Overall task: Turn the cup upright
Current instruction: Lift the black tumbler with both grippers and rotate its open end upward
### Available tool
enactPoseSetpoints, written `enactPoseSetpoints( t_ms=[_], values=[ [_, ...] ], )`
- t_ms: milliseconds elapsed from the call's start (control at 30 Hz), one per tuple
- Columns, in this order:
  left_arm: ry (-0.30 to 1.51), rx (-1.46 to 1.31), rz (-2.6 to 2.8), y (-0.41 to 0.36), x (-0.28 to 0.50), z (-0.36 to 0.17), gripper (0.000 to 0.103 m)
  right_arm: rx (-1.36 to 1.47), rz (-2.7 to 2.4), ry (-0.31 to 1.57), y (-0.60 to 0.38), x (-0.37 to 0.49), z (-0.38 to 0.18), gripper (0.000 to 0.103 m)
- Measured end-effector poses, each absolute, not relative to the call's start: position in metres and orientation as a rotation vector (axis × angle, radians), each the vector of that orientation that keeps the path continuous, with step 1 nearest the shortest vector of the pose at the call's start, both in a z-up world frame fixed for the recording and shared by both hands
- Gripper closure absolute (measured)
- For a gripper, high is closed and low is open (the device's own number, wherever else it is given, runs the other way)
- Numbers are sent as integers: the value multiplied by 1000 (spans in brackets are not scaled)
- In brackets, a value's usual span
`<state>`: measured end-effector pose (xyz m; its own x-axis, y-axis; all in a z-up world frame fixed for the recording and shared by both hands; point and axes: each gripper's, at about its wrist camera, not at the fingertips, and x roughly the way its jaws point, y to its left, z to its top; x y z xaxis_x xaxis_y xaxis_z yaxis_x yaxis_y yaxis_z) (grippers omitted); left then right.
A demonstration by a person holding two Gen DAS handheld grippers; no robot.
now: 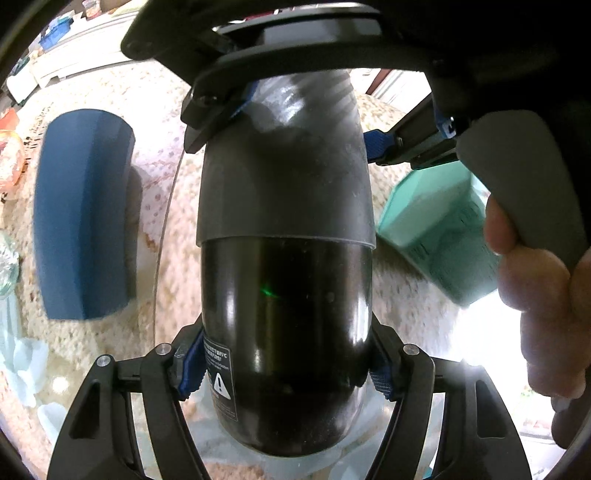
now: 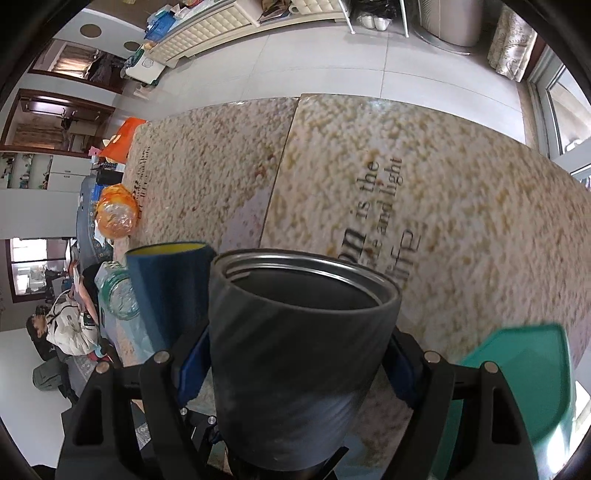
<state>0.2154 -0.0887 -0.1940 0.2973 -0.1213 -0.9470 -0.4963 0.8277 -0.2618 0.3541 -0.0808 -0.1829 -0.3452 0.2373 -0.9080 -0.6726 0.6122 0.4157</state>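
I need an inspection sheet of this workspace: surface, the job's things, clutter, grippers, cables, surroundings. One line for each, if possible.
Surface: table under a speckled beige cover with printed words.
Job's things: dark cup, grey upper sleeve and glossy black base, held off the table; its open steel-rimmed mouth shows in the right wrist view.
Clutter: blue cup, mint-green container, clear glass jar, orange wrapped item.
Grippers: left gripper shut on the cup's black base; right gripper shut on its grey sleeve.
Cables: nothing seen.
Surroundings: grey tiled floor, cream bench, a seated person.
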Motion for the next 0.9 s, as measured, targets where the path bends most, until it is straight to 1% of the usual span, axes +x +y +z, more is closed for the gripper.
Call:
enactPoseSetpoints(
  t_ms=[367,667,900],
  values=[
    [1262,-505,185,-102,142,-172,29,-297,910,1658,-100,292,-160,24],
    [1253,-462,88,-105,56,-163,29,-239,833,1637,-107,227,-149,24],
    [1273,-435,41,-93,-16,-164,29,-200,788,1641,-98,175,-154,24]
  ],
)
